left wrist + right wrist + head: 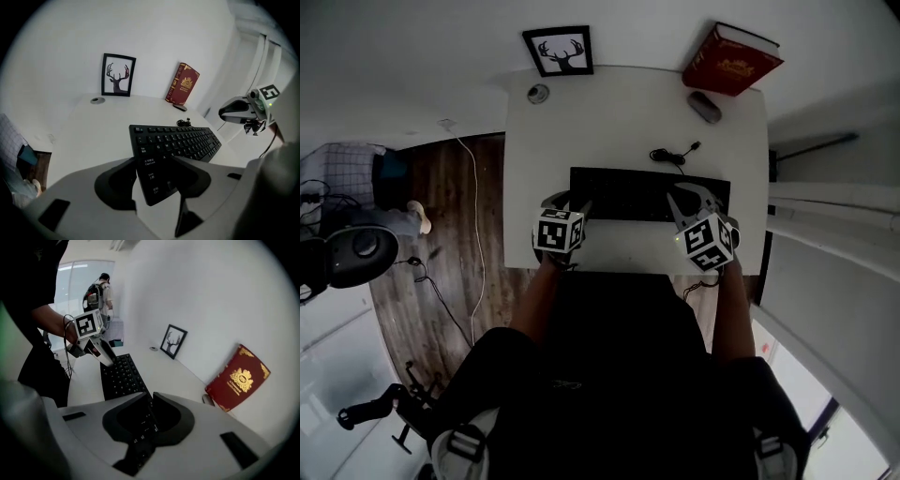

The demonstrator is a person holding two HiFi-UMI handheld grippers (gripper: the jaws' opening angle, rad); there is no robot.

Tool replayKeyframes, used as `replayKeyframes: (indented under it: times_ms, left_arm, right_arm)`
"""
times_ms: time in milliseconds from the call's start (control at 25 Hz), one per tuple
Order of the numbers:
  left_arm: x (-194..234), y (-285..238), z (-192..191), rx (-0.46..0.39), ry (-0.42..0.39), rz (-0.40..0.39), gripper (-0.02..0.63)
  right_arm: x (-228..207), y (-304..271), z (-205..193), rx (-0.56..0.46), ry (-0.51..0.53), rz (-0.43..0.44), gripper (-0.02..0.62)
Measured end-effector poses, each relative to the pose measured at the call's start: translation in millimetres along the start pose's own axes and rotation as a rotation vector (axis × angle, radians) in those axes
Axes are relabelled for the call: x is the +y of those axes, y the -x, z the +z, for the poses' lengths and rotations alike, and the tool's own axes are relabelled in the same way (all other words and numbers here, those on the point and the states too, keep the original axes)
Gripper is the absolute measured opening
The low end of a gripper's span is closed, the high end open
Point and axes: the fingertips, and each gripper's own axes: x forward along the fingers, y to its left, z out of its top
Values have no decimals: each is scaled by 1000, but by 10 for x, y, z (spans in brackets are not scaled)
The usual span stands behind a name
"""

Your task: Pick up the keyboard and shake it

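Keyboard (647,192) stretches across the white surface (609,122), left end gripped in the half-closed left claw (154,159), right end pinched by the near-shut right claw (150,394).

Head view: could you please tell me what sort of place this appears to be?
Probably a home office or study corner: a white desk holds a black keyboard, a framed antler picture and a red book.

White desk (619,112) against a white wall (394,56)
Dark wood floor (441,187) alongside; bright panel (84,275) beyond, possibly a window
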Motion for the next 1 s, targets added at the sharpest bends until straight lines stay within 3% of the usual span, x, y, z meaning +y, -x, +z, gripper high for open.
replayKeyframes:
  times_ms: [40,120,280,360,480,600,680,760,1000]
  left_arm:
    - [-3,9,0,-8,-4,-5,222]
    - [-9,30,-9,-25,-8,-13,218]
    - [-28,88,-23,-62,-18,-13,216]
    - [-38,127,-25,-76,-26,-11,215]
    - [-77,161,-47,-76,-26,-8,215]
    - [-79,166,-88,-75,-5,1,215]
    - [-48,164,-111,-70,-1,10,215]
    - [-26,147,-135,-68,-19,15,215]
    - [31,96,-187,-45,-64,6,216]
  right_arm:
    - [38,-73,48,13,33,33,53]
    - [134,-224,121,54,104,146,262]
    - [294,-601,54,175,306,433,293]
    - [319,-842,-53,218,348,554,293]
    - [367,-1063,-201,274,246,741,293]
    - [419,-1066,-233,330,184,871,286]
    - [460,-1049,-213,333,208,913,222]
    - [469,-1029,-203,328,242,912,196]
    - [494,-952,-147,289,365,760,186]
